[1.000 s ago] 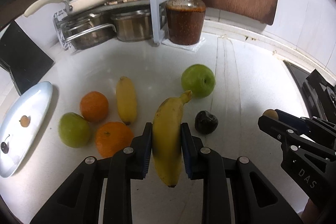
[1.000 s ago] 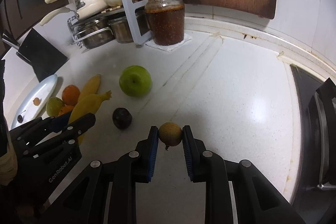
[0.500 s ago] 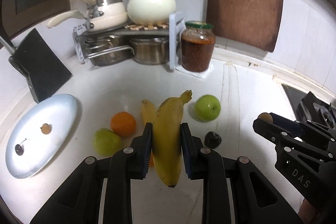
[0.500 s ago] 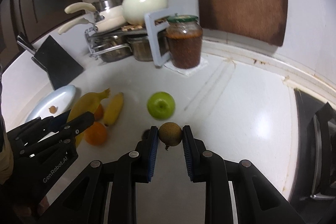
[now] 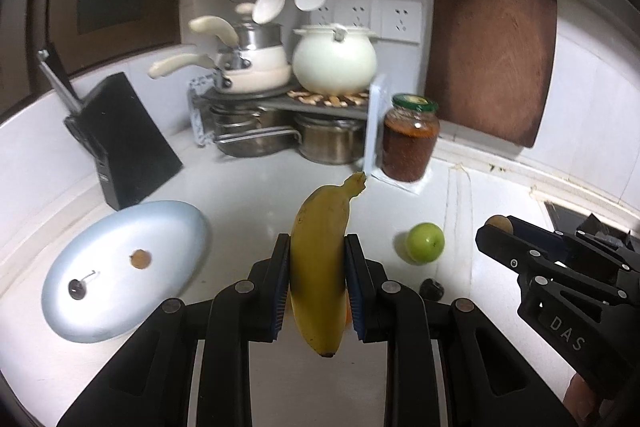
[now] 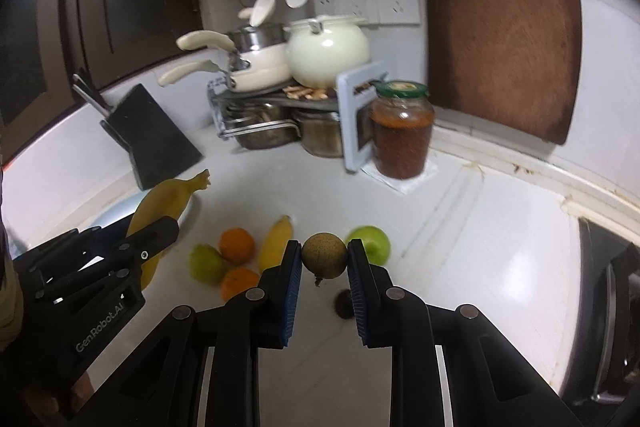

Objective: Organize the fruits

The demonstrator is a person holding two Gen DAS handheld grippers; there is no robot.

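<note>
Clamping a smooth curved banana (image 5: 318,267), left jaws (ribbed blue pads); right jaws pinch a round rough-skinned fruit (image 6: 324,255).

My right gripper (image 6: 324,261) is clamped on a small round brown fruit (image 6: 324,255), lifted above the white counter (image 6: 460,247). Past the fingers sit a green apple (image 6: 374,243), a banana (image 6: 275,241), two oranges (image 6: 237,245) and a dark little fruit (image 6: 344,303) — partly hidden. At left my left gripper (image 6: 160,231) grips a second banana (image 6: 164,205) — just over the pale plate (image 6: 116,215).
</note>
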